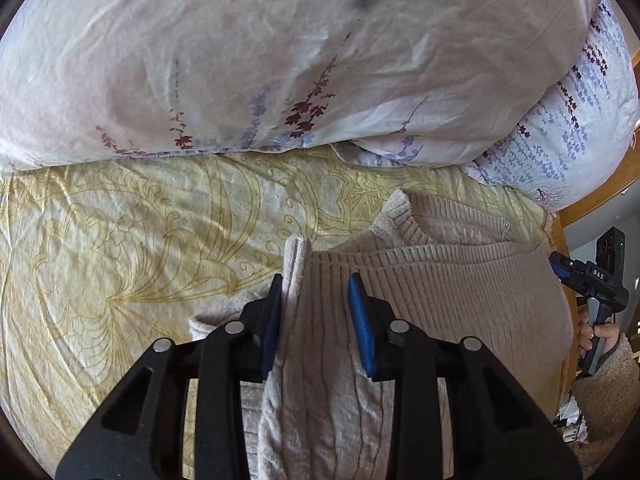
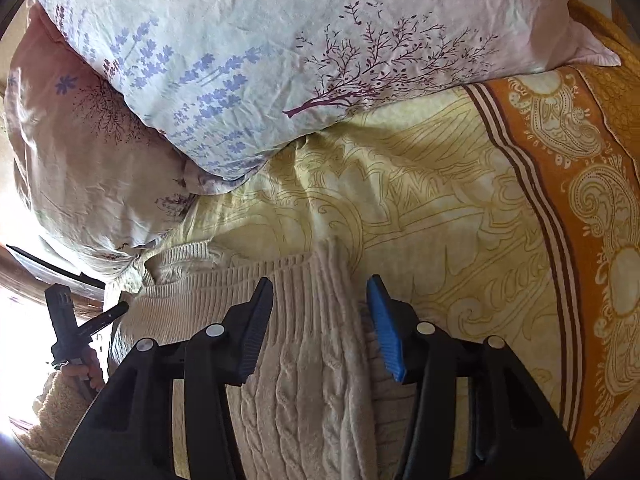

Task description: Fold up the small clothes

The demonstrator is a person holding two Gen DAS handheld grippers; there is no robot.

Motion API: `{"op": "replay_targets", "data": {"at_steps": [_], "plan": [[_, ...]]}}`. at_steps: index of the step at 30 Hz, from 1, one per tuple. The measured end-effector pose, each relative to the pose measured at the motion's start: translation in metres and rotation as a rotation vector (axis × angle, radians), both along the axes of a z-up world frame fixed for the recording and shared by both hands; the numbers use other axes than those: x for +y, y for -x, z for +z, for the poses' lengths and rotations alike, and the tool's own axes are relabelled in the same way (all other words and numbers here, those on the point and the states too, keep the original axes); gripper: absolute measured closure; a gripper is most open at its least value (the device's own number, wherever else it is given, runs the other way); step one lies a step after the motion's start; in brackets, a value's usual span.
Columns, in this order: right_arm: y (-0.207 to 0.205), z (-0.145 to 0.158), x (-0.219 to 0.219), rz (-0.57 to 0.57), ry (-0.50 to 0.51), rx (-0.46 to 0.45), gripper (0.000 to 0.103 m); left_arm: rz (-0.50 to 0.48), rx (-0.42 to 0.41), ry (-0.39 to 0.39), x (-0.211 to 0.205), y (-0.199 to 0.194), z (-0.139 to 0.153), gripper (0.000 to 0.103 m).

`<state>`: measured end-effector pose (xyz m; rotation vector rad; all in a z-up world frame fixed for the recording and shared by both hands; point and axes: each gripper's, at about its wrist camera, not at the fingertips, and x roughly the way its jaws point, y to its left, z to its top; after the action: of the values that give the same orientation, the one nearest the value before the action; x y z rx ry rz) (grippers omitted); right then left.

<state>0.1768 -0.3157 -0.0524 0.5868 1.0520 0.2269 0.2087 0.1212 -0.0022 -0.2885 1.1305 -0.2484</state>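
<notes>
A beige cable-knit sweater (image 1: 440, 292) lies on the yellow patterned bedsheet (image 1: 140, 240). My left gripper (image 1: 316, 288) is open, its blue-padded fingers astride a raised fold of the knit at the sweater's left edge. The same sweater (image 2: 304, 352) shows in the right wrist view, where my right gripper (image 2: 320, 300) is open over its ribbed edge on the right side. The right gripper also shows at the far right of the left wrist view (image 1: 592, 280), and the left gripper at the far left of the right wrist view (image 2: 76, 328).
Floral pillows (image 1: 300, 60) lie just beyond the sweater, also in the right wrist view (image 2: 260, 60). An orange paisley border (image 2: 580, 200) runs along the sheet's right side. A wooden bed frame (image 1: 592, 196) shows at right.
</notes>
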Motion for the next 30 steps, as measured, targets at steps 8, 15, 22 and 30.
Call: {"op": "replay_targets", "data": {"at_steps": [8, 15, 22, 30], "plan": [[-0.005, -0.001, 0.009, 0.030, 0.063, -0.012, 0.096, -0.023, -0.028, -0.026, -0.009, -0.006, -0.001, 0.096], [0.005, 0.045, -0.012, -0.101, 0.013, -0.181, 0.096, 0.085, -0.184, 0.050, 0.015, -0.002, 0.035, 0.097], [-0.011, -0.005, -0.007, -0.177, 0.127, 0.021, 0.095, 0.128, -0.042, -0.103, 0.007, -0.022, -0.005, 0.092], [0.025, 0.047, 0.017, -0.139, 0.138, -0.151, 0.045, 0.156, -0.175, -0.040, 0.009, 0.015, 0.047, 0.041]]}}
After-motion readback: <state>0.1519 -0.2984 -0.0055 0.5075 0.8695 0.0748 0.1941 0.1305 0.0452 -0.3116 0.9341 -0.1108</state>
